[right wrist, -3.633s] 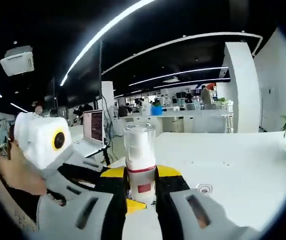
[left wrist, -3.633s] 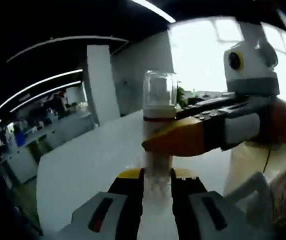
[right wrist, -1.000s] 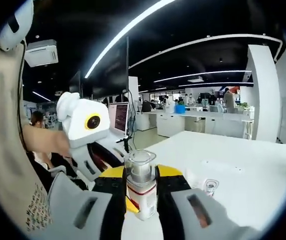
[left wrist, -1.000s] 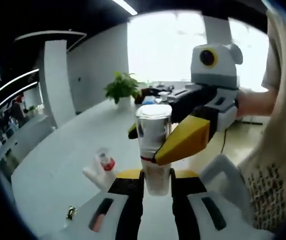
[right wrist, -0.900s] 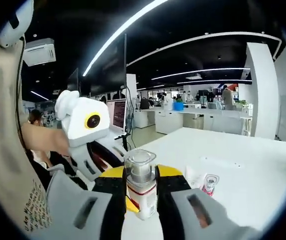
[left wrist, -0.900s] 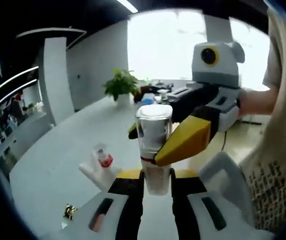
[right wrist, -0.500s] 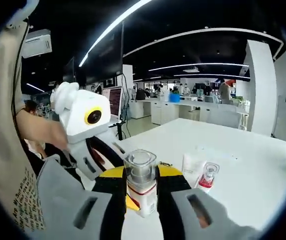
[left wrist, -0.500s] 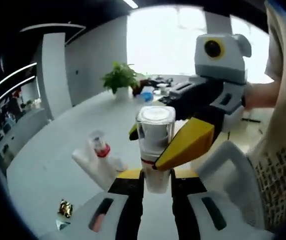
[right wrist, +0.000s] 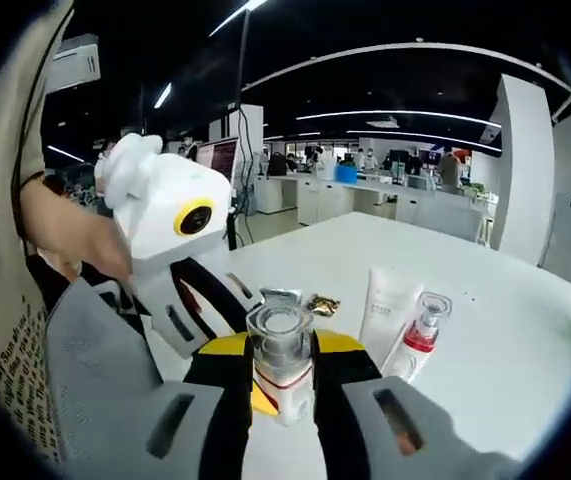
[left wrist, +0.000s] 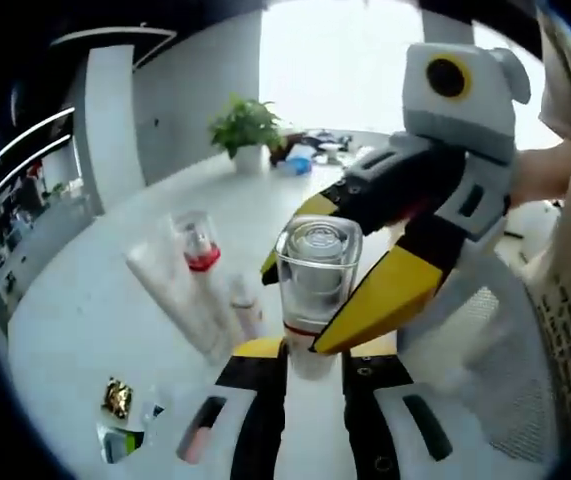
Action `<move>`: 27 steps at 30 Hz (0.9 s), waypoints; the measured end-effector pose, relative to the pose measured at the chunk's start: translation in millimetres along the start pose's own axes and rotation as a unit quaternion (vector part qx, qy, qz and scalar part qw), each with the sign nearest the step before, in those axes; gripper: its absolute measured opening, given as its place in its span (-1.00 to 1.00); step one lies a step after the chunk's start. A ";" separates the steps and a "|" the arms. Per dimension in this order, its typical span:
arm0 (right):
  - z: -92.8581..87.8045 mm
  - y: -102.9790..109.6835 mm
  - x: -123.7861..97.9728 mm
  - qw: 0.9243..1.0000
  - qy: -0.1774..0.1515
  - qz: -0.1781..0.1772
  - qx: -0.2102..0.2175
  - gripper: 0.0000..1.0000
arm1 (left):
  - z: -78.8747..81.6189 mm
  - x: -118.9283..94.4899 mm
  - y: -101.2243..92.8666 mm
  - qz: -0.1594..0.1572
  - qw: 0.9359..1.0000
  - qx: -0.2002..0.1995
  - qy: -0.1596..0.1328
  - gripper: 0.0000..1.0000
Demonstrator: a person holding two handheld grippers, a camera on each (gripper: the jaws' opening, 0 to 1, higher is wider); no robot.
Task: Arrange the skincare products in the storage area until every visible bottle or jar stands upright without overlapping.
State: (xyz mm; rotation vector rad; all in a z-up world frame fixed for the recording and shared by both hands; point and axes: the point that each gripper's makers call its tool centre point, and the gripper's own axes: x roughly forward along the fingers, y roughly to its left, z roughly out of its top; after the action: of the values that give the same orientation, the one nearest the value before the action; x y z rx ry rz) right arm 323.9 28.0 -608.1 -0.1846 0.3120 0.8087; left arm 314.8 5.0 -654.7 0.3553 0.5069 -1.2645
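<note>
A clear-capped white bottle (left wrist: 314, 290) with a red band sits between yellow-and-black grippers above a white table (right wrist: 525, 330).

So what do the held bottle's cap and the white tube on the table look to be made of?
Bottle cap: clear, glossy, likely hard plastic or acrylic; you can see the inner part through its thick walls, though glass can't be ruled out. White tube: matte, opaque, probably soft plastic, judging by its flattened tapering shape.
</note>
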 end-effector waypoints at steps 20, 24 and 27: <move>-61.1 -14.5 21.5 0.999 0.037 -0.009 0.031 -0.55 | -50.4 45.0 11.8 0.011 0.999 0.003 0.041 -0.65; -66.2 -15.5 24.1 0.998 0.048 -0.011 0.027 -0.55 | -53.5 49.8 13.1 0.012 0.999 0.002 0.038 -0.65; -70.8 -16.2 25.3 0.998 0.054 -0.013 0.026 -0.55 | -56.2 53.7 13.7 0.012 0.999 0.000 0.040 -0.64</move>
State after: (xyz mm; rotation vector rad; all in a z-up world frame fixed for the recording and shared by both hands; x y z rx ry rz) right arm 337.9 14.4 -682.5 -0.1831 0.4317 0.7656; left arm 330.2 -5.5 -731.4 0.4119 0.5687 -1.2306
